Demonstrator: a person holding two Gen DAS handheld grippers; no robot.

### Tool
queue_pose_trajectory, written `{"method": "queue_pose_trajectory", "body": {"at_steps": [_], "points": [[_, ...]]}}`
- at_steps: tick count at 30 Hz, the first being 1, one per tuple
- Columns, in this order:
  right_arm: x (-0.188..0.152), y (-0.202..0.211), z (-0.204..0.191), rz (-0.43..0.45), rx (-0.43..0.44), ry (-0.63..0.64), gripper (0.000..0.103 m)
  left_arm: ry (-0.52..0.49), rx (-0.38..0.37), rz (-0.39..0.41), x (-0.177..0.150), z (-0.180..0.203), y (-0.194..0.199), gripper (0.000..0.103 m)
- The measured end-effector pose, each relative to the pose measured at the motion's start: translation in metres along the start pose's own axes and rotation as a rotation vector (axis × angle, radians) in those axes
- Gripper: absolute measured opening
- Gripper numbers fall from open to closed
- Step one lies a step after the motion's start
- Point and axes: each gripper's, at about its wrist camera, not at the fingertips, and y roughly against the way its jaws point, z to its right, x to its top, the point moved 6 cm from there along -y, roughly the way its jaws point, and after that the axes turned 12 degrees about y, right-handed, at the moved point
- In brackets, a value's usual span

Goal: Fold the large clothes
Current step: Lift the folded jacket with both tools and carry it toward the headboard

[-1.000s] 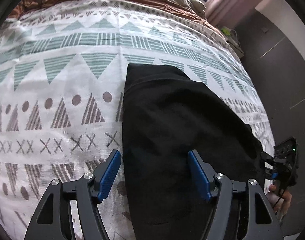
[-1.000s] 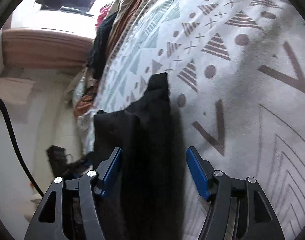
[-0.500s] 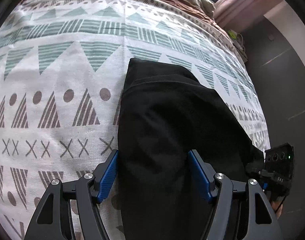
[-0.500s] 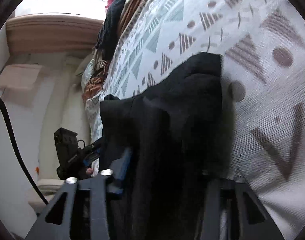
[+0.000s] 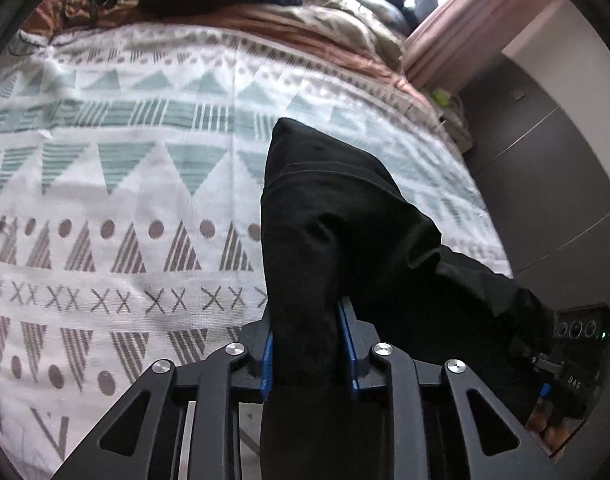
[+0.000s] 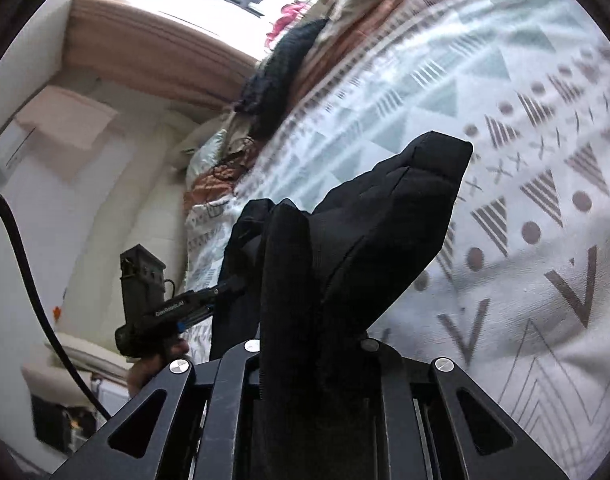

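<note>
Left wrist view: closed since a second ago, left gripper (image 5: 309, 344) now pinching black garment (image 5: 345, 216) at lower centre; long axis running up-frame over patterned bedspread (image 5: 105, 200).

Right wrist view: likewise clamped, right gripper (image 6: 311, 344) holding near edge, cloth lifted, far end toward upper right.

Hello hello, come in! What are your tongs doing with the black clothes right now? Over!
Left tongs shut on black garment. Right tongs shut on it too. Near end lifted, far end on patterned bedspread. Nothing in the way.
</note>
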Motion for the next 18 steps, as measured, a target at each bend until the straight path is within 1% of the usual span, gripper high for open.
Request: {"method": "queue_pose_trajectory", "body": {"at_steps": [3, 4, 7, 10, 15, 18], "points": [[-0.002, 0.014, -0.024, 0.047, -0.016, 0.037, 0.015, -0.014, -0.017, 0.023, 0.0, 0.008, 0.022, 0.023], [-0.002, 0.02, -0.038, 0.066, -0.031, 0.07, 0.015, -0.021, -0.019, 0.036, 0.0, 0.012, 0.033, 0.023], [0.003, 0.03, -0.066, 0.102, -0.031, 0.1, 0.015, -0.033, -0.033, 0.095, 0.002, 0.018, 0.07, 0.022], [0.011, 0.042, -0.097, 0.135, -0.044, 0.153, 0.015, -0.038, -0.077, 0.151, 0.009, 0.024, 0.11, 0.021], [0.018, 0.051, -0.141, 0.168, -0.055, 0.196, 0.015, -0.067, -0.106, 0.239, 0.013, 0.029, 0.169, 0.021], [0.022, 0.051, -0.168, 0.189, -0.077, 0.227, 0.015, -0.069, -0.116, 0.275, 0.017, 0.027, 0.194, 0.021]]}}
